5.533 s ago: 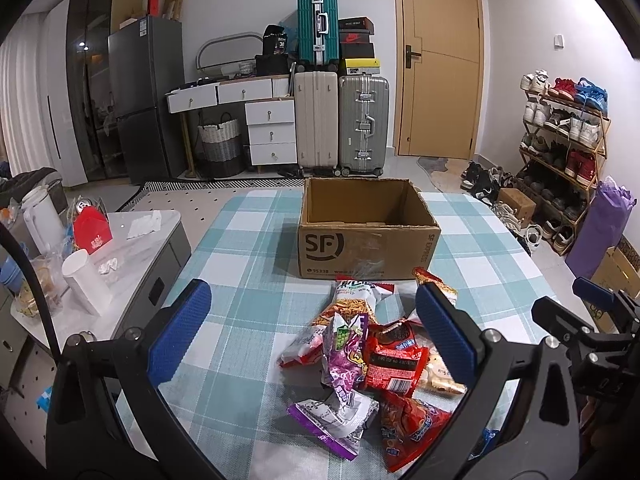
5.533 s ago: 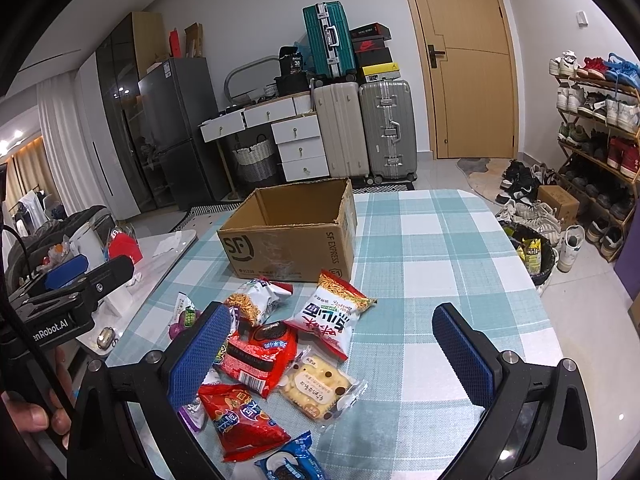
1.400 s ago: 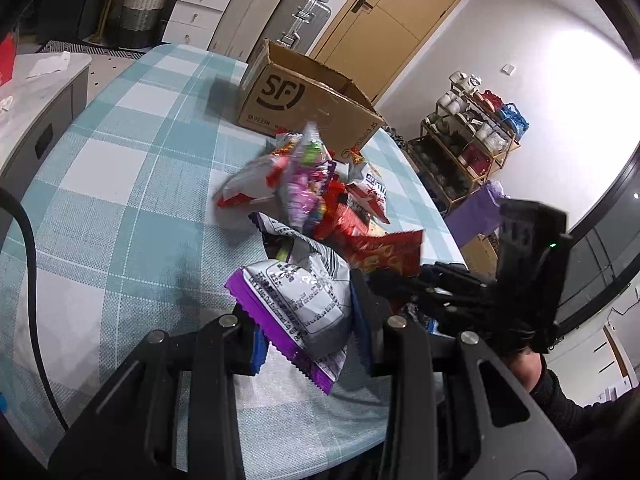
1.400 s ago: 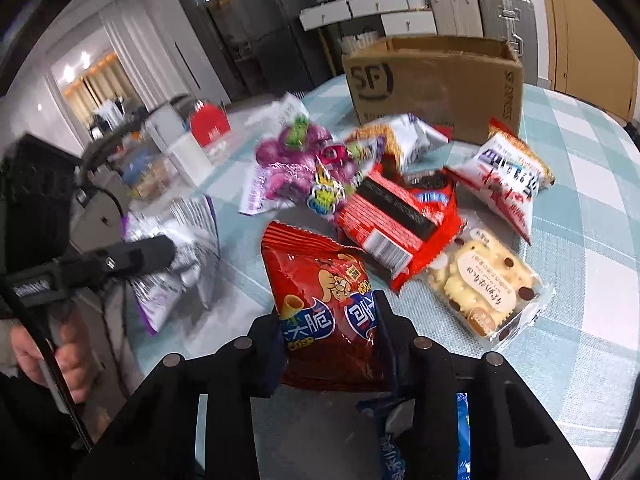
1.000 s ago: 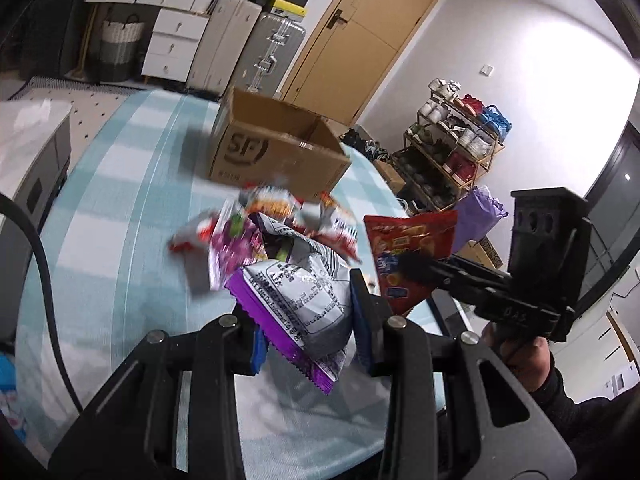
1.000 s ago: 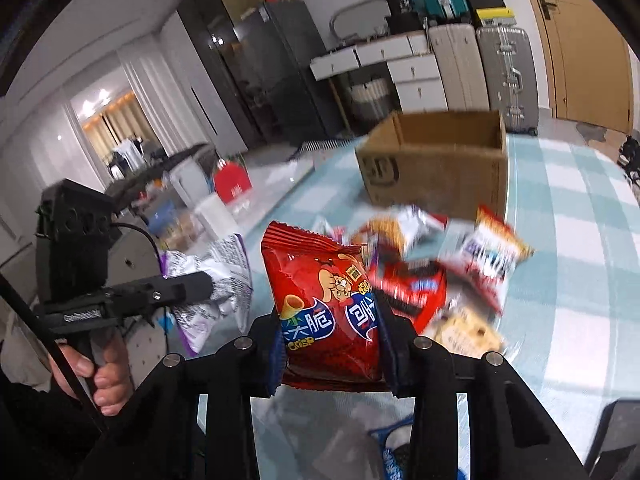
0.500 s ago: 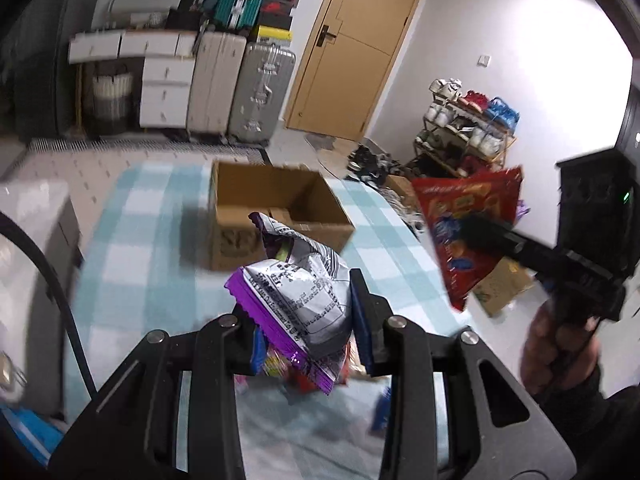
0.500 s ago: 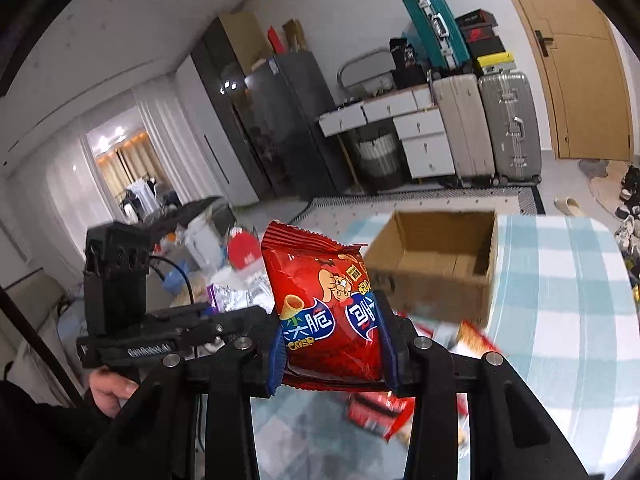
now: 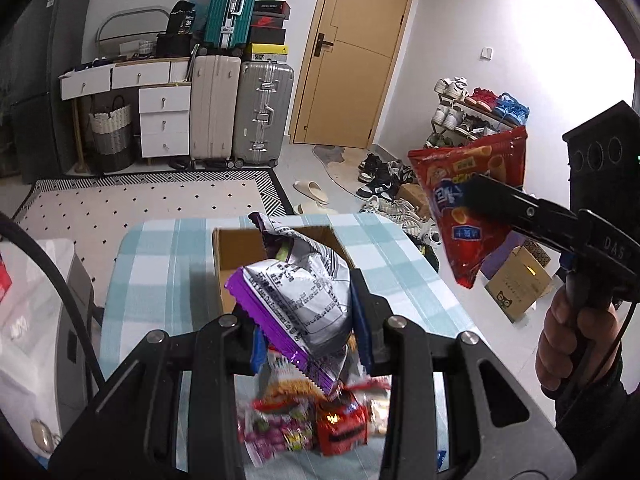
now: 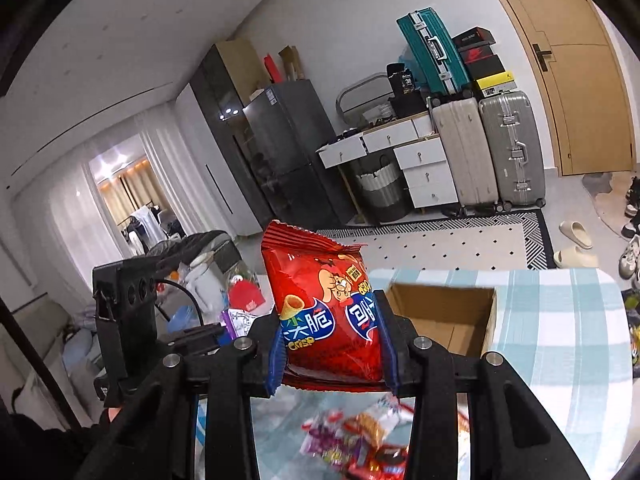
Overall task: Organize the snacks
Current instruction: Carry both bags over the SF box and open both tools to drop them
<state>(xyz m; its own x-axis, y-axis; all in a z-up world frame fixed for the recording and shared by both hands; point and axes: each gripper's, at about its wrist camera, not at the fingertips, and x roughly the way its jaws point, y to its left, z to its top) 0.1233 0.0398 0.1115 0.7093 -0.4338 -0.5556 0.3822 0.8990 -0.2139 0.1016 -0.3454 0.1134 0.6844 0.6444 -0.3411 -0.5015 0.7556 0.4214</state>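
My left gripper is shut on a silver and purple snack bag, held high above the table. Behind the bag stands the open cardboard box on the checked tablecloth. My right gripper is shut on a red crisp bag, also lifted well above the table. In the left wrist view the right gripper with that red crisp bag hangs to the right of the box. The box lies just beyond the red bag in the right wrist view. Several loose snack packs lie blurred below.
A white side cabinet stands left of the table. Suitcases, drawers and a door line the far wall. A shoe rack and another small carton are on the floor at the right. A hand holds the right gripper.
Both grippers have risen with their bags. The table and loose snacks have dropped lower in both views, and the box now sits right behind each held bag.
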